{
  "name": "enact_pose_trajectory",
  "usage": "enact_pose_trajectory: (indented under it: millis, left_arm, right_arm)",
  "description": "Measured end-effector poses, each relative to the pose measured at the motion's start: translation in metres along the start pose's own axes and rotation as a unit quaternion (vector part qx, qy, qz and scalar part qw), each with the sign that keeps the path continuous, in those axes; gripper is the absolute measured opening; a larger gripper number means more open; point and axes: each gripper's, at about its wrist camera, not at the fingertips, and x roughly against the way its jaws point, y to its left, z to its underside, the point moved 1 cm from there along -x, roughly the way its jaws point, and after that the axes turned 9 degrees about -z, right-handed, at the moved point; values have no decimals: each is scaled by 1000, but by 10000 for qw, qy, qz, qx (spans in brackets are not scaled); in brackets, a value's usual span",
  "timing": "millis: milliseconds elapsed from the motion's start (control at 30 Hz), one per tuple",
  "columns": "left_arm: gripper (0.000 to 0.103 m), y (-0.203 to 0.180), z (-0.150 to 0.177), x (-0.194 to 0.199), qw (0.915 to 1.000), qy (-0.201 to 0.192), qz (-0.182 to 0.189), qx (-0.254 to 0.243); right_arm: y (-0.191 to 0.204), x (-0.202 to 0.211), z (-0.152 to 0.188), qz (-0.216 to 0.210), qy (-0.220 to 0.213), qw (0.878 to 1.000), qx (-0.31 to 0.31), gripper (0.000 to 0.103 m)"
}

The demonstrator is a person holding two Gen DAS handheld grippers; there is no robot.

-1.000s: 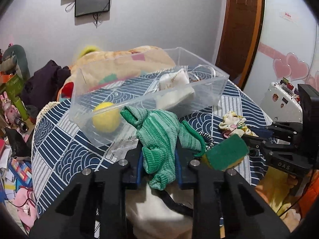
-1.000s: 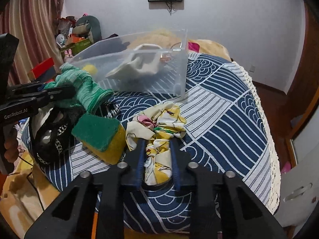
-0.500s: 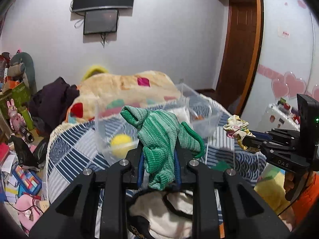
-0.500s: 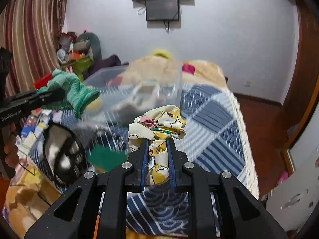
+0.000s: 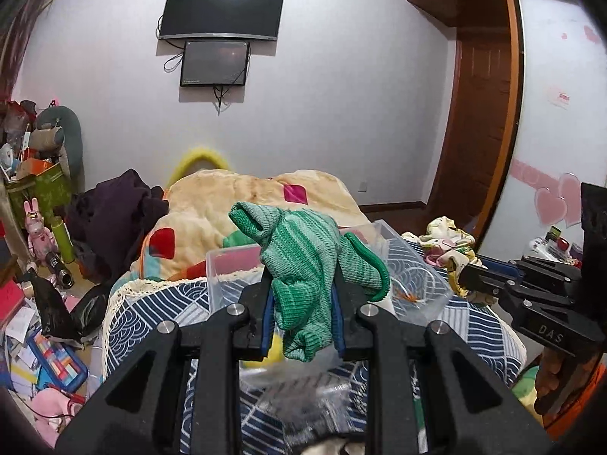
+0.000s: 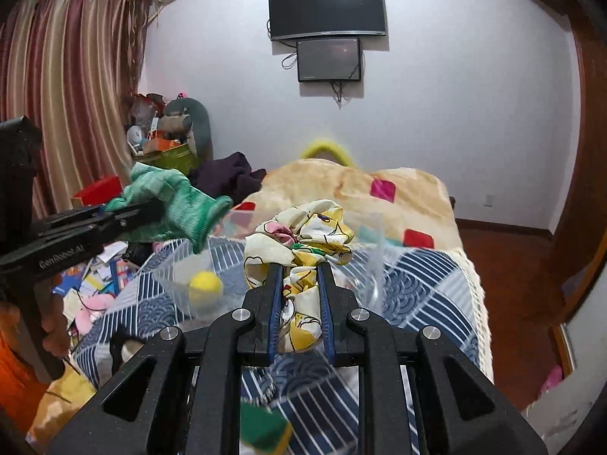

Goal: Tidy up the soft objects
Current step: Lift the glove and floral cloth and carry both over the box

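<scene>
Aloft: left gripper (image 5: 302, 316) clamped on green knit glove (image 5: 307, 269), held above clear plastic bin (image 5: 413, 284). Right gripper (image 6: 299, 314) pinches floral scrunchie (image 6: 303, 242), also raised near the bin. Yellow ball (image 6: 205, 285) lies inside the bin, on blue patterned bedspread (image 6: 425, 288); green-yellow sponge (image 6: 265, 432) blurred below

Home bedroom, cluttered.
Bed with patchwork blanket (image 6: 379, 189); wall-mounted television (image 6: 326, 7); striped curtains (image 6: 64, 94); wooden door (image 5: 481, 121); floor toys (image 5: 38, 227).
</scene>
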Motion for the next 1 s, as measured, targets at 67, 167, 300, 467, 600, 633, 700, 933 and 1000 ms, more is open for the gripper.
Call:
enact_pose_trajectory:
  millis: [67,167,300,467,600,633,700,933,1000]
  left_arm:
    - [24,0,-2,-9,10000,76,-10,-9]
    - [24,1,-3,-26,9998,193,-36,-33]
    - [24,1,-2,-53,9989,469,40,-75]
    - [24,1,6,-90,9949,970,-70,-257]
    - [24,3,16,-116,9901,1367,-11,-317]
    - [24,4,18,-121,9888,1461,1,-303]
    - [24,7,22,-127,9869,1587,1,-282]
    - [63,2,24,-126,9871,1489,-270,-528]
    - [68,0,22,-122,9877,1411,-308,-591]
  right_arm:
    - [0,-7,-4,-11,32,10000,20,16]
    - [-1,-23,-9,-38,137,9999,34,16]
    - [-4,-42,-13,-17,272,9996,9,16]
    - [-7,-71,-12,-93,598,9981,-118,16]
    - [-9,-94,-5,-147,967,9950,-190,17]
    - [-10,-99,-3,-143,1062,9940,-203,17]
    - [-11,-106,0,-127,1176,9928,-183,17]
    - [-13,-113,7,-71,1374,9903,-190,28]
    - [-13,-109,7,-46,1348,9907,-173,35]
